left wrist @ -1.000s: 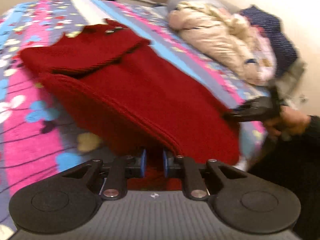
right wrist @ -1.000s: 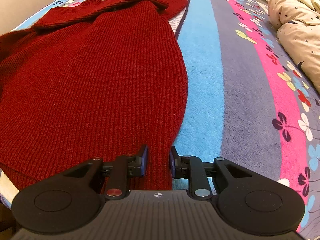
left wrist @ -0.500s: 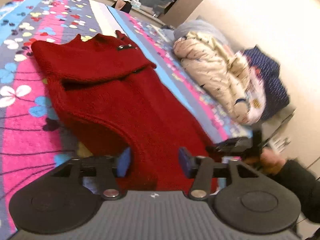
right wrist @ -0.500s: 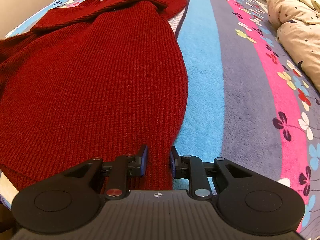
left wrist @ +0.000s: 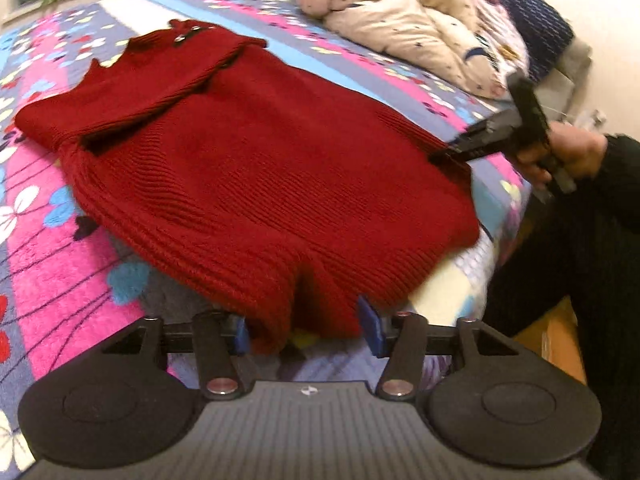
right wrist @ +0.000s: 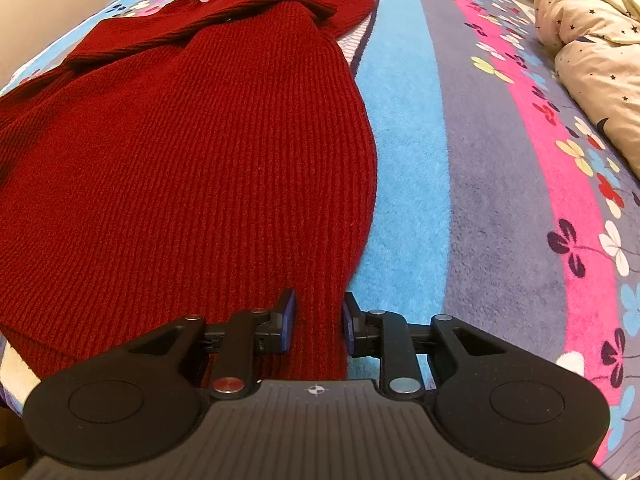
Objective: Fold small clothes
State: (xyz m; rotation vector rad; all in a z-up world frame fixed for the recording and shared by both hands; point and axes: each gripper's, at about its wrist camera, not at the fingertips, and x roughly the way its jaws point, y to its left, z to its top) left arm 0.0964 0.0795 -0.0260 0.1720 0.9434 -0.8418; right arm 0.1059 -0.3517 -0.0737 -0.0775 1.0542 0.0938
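Observation:
A dark red knitted sweater [left wrist: 256, 152] lies flat on the striped flowered bedspread [left wrist: 52, 264], one sleeve folded across its chest. My left gripper [left wrist: 306, 330] is open at the sweater's hem, which bulges between the spread blue pads without being clamped. My right gripper [right wrist: 318, 322] is shut on the hem corner of the sweater [right wrist: 192, 168] at its right side seam. It also shows in the left wrist view [left wrist: 460, 150], pinching the far hem corner.
A cream star-print quilt [left wrist: 404, 20] and dark blue bedding [left wrist: 536, 20] are piled along the bed's far side; the quilt also shows in the right wrist view [right wrist: 592, 40]. The bed edge runs under the hem, with a person's dark clothing [left wrist: 580, 260] beside it.
My left gripper has opened and let go of the hem, which now lies lower on the bed. My right gripper has stayed shut on its corner and hardly moved.

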